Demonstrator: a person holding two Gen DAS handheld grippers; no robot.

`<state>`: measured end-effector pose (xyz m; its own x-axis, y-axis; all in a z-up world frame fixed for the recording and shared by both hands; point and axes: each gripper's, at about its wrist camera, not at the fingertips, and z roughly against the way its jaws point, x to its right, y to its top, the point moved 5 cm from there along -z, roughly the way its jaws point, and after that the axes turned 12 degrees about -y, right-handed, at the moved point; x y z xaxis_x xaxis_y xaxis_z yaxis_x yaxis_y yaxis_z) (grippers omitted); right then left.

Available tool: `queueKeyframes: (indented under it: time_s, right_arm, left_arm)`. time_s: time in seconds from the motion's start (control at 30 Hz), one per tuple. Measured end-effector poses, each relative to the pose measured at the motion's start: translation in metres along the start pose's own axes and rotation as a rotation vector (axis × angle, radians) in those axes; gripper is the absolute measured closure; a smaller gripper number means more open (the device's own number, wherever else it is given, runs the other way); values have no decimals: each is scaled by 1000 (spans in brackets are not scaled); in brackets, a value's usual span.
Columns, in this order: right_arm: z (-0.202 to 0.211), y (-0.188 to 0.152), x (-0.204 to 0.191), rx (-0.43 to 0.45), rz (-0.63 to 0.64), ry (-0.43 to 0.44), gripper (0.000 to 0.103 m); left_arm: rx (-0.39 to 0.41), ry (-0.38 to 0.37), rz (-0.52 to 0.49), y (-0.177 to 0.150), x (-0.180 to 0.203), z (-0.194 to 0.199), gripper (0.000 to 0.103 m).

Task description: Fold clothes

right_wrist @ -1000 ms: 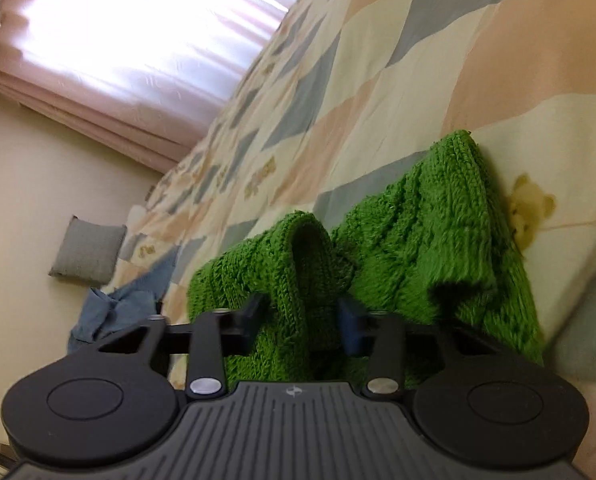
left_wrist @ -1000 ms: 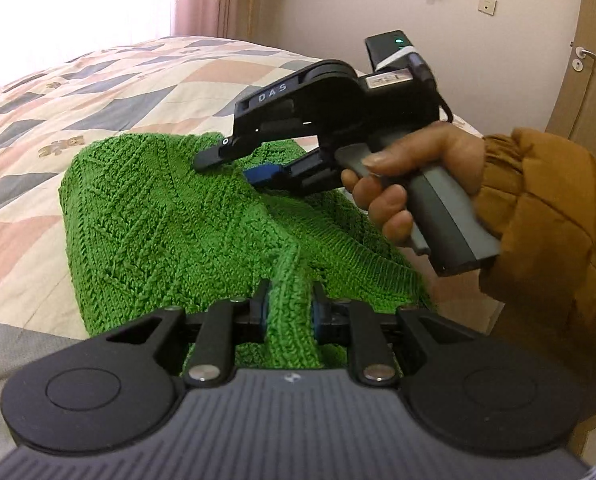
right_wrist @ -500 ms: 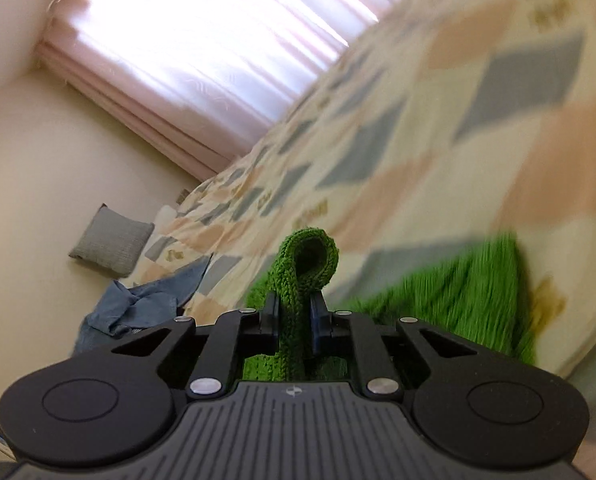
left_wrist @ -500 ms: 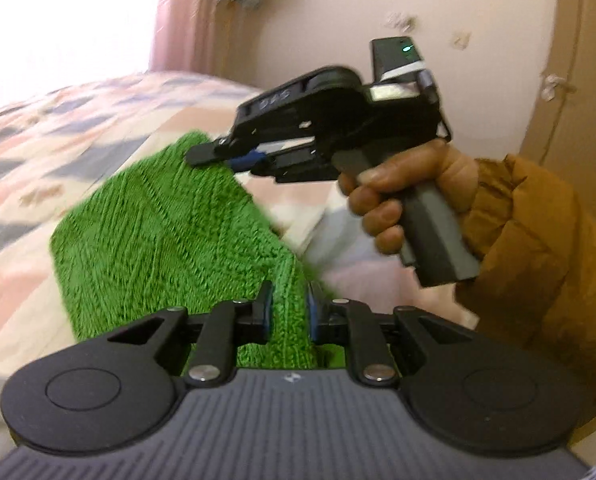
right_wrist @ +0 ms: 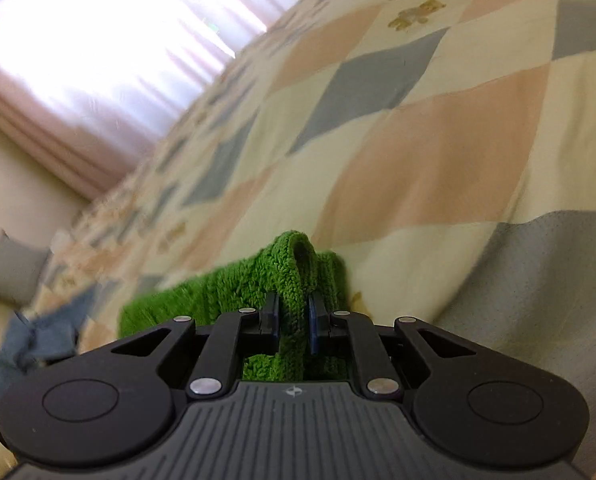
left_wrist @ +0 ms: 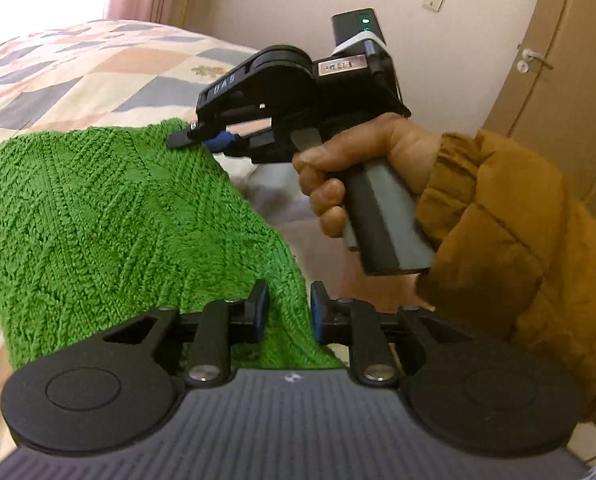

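Note:
A green knitted sweater (left_wrist: 109, 216) is held up over the patchwork bed (left_wrist: 77, 76), stretched between both grippers. My left gripper (left_wrist: 287, 308) is shut on its near edge. My right gripper (left_wrist: 201, 140), held by a hand in an orange sleeve, is shut on the far edge of the sweater. In the right wrist view the right gripper (right_wrist: 291, 320) pinches a fold of the sweater (right_wrist: 289, 264), and the rest of the sweater hangs down to the left below it.
The bed's patchwork cover (right_wrist: 398, 128) fills the right wrist view. A blue garment (right_wrist: 37, 340) lies at the bed's far left and a grey cushion (right_wrist: 9, 272) beside it. A door (left_wrist: 558, 80) and wall stand behind the right hand.
Both grippers have lifted the sweater off the bed and pulled it taut between them. The right gripper closed tight on its fold and rose above the bed.

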<state>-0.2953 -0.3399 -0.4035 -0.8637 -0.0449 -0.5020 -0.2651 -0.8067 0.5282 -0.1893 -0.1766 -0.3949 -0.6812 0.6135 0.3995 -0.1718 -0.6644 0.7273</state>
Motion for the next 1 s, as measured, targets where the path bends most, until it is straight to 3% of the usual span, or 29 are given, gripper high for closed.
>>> queueKeyframes:
  time_s: [0.13,0.23,0.33,0.43,0.5,0.67,0.73,0.83,0.97,1.0]
  right_arm:
    - [10,-4,2,56,-18,-9,91]
    - [20,-2,-2,99,40,-74,91]
    - [-14,-14,11,26,57,-118,89]
    - [-24,-20,24,13,11,-84,81]
    - [-11,-17,25,26,-18,-75,56]
    - [53,-29,27,115,-25,-61,53]
    - [82,-53,33,114,-57,-17,53]
    - [110,-104,46,45,-122,18,52]
    - [117,-158,50,-50,-169,30,52]
    - [116,-165,49,-60,-169,36,60]
  left_arm:
    - [-2,-12,-2,-2,2,1,86]
    - [-19,-18,-4,-7,4,0,86]
    - [-8,-17,-19,-11,9,13,86]
    - [36,15,-12,-18,12,45,86]
    - [66,58,-10,-22,11,66,86]
    - [138,151,29,-34,3,109,86]
    - [151,175,57,-36,-6,117,86]
    - [147,195,76,-38,-13,115,86]
    - [143,212,70,-37,-15,107,86]
    - [129,217,64,-37,-16,104,86]
